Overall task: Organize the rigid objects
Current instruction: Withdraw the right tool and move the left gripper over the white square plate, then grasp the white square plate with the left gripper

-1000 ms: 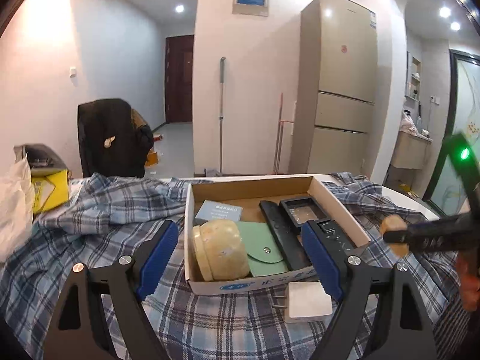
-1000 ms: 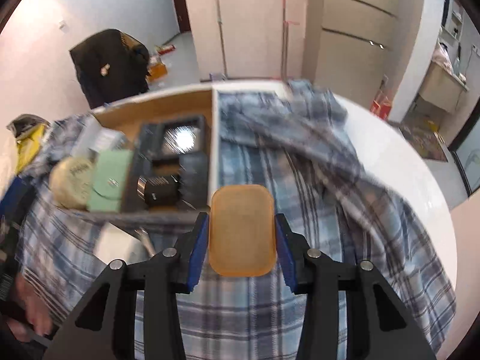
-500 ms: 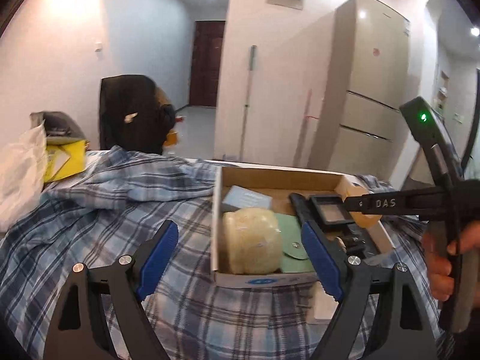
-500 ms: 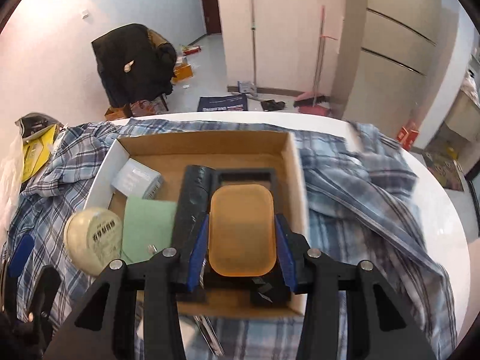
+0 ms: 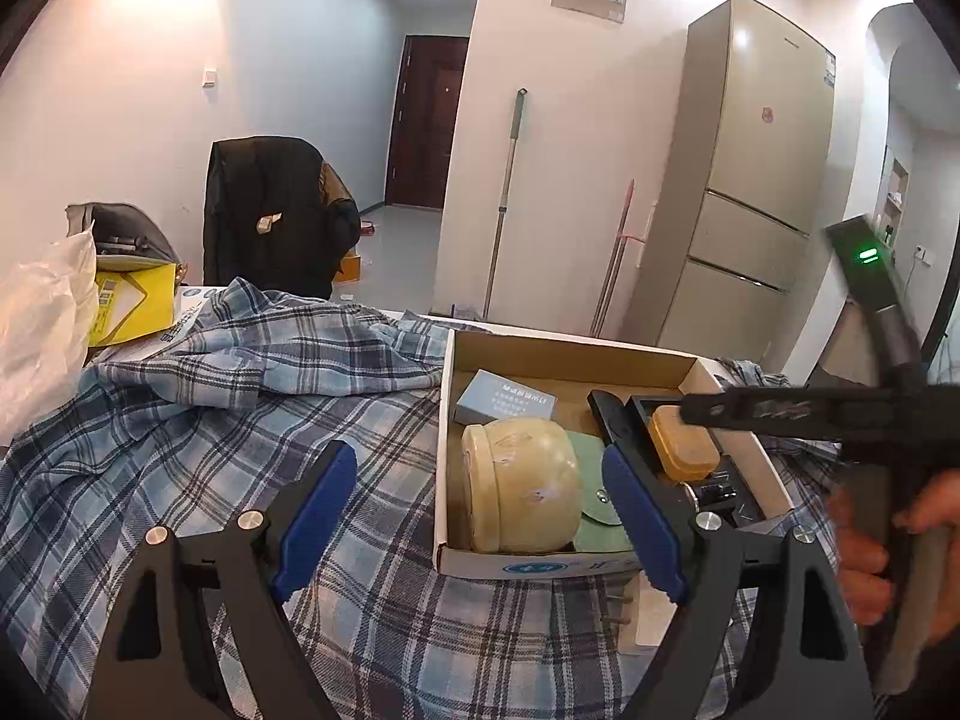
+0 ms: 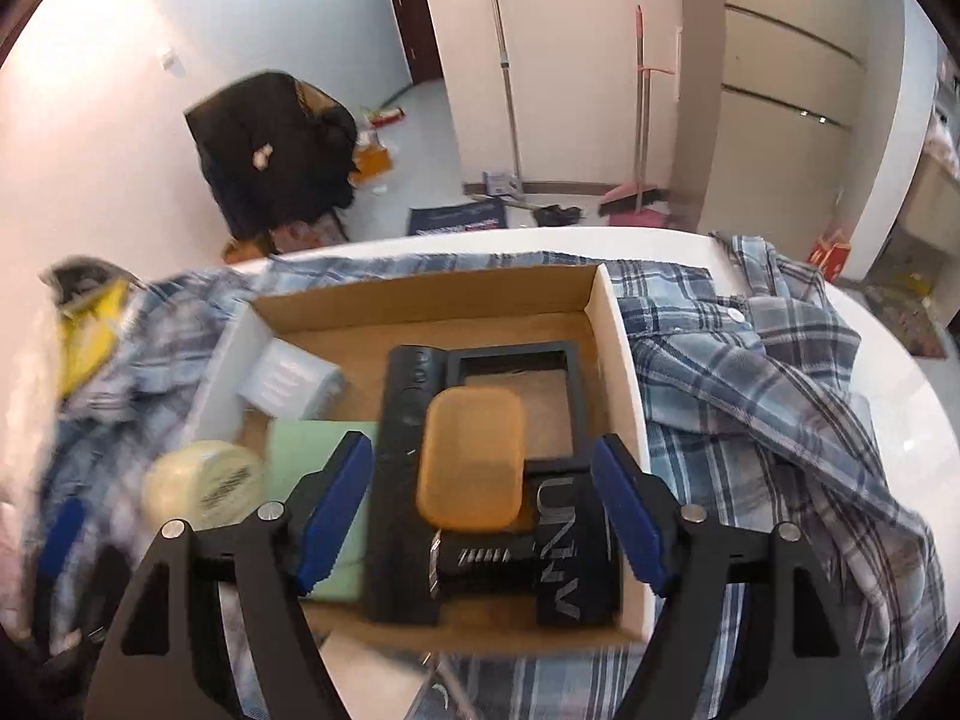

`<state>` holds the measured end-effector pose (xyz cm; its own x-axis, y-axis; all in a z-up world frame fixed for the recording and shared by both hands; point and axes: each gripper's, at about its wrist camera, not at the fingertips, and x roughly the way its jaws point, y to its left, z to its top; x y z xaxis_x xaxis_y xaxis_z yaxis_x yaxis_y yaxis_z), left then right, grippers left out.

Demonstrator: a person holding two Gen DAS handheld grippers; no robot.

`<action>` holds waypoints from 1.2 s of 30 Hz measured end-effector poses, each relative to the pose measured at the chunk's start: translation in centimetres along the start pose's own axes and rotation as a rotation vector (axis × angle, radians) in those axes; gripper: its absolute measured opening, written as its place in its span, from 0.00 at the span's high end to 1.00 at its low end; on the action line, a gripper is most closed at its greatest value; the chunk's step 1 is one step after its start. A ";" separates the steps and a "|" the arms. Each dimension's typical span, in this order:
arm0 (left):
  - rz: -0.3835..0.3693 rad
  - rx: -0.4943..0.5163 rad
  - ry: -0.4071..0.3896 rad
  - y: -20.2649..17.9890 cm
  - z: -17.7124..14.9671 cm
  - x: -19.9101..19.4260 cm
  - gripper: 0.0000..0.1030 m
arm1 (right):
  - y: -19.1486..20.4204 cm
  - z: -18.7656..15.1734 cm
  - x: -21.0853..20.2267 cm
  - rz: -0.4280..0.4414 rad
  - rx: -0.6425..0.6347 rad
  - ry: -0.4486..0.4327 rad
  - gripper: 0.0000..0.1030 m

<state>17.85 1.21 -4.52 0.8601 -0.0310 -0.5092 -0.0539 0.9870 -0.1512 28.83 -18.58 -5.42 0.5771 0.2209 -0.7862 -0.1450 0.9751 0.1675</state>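
The orange soap-like block [image 6: 470, 459] is lying inside the cardboard box [image 6: 618, 360], perched on black items; it is judged liable to slide off. One block, one box, one cream jar [image 5: 519, 483], one green pouch [image 6: 312, 450] are being counted. The right gripper [image 6: 480, 498] and left gripper [image 5: 480, 516] are being held spread, empty

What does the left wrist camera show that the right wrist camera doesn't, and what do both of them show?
Only the left wrist view shows the person's hand on the right gripper's handle, the white plug adapter on the cloth in front of the cardboard box, and the whole fridge.

Only the right wrist view shows the pink dustpan on the floor and the black UNIV-marked item in the box.

Both show the box with the orange soap-like block lying released on the black items, the cream jar, the green pouch and the plaid cloth.
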 end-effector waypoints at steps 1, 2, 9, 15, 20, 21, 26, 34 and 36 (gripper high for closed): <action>-0.010 0.004 0.002 -0.1 0.0 -0.1 0.17 | -0.3 -0.2 -0.9 0.014 0.012 -0.009 0.28; -0.029 0.012 0.007 -0.2 -0.1 -0.1 0.17 | -0.5 -0.4 -1.9 0.021 0.020 -0.020 0.28; -0.152 0.135 0.022 -2.7 -0.4 -0.8 0.17 | -0.6 -3.7 -6.8 -0.057 -0.098 -0.130 0.28; -0.218 0.244 0.081 -5.1 -1.4 -0.4 0.17 | -0.9 -6.7 -8.7 -0.063 -0.153 -0.158 0.28; -0.239 0.275 0.112 -5.6 -1.7 -0.1 0.17 | -1.4 -7.9 -8.6 -0.111 -0.188 -0.199 0.28; -0.255 0.284 0.132 -5.7 -1.7 0.1 0.17 | -1.7 -8.0 -8.3 -0.097 -0.173 -0.192 0.28; -0.269 0.329 0.220 -6.5 -2.4 1.1 0.25 | -2.8 -8.6 -7.4 -0.101 -0.161 -0.176 0.28; -0.289 0.347 0.357 -7.7 -3.1 2.5 0.33 | -4.0 -8.6 -6.7 -0.095 -0.132 -0.154 0.28; -0.308 0.336 0.381 -7.8 -3.1 2.6 0.33 | -4.1 -8.7 -6.7 -0.093 -0.123 -0.153 0.28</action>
<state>18.92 -7.09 -7.23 0.5645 -0.3174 -0.7620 0.3869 0.9172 -0.0953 18.55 -24.22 -6.00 0.7066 0.1394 -0.6937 -0.1773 0.9840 0.0172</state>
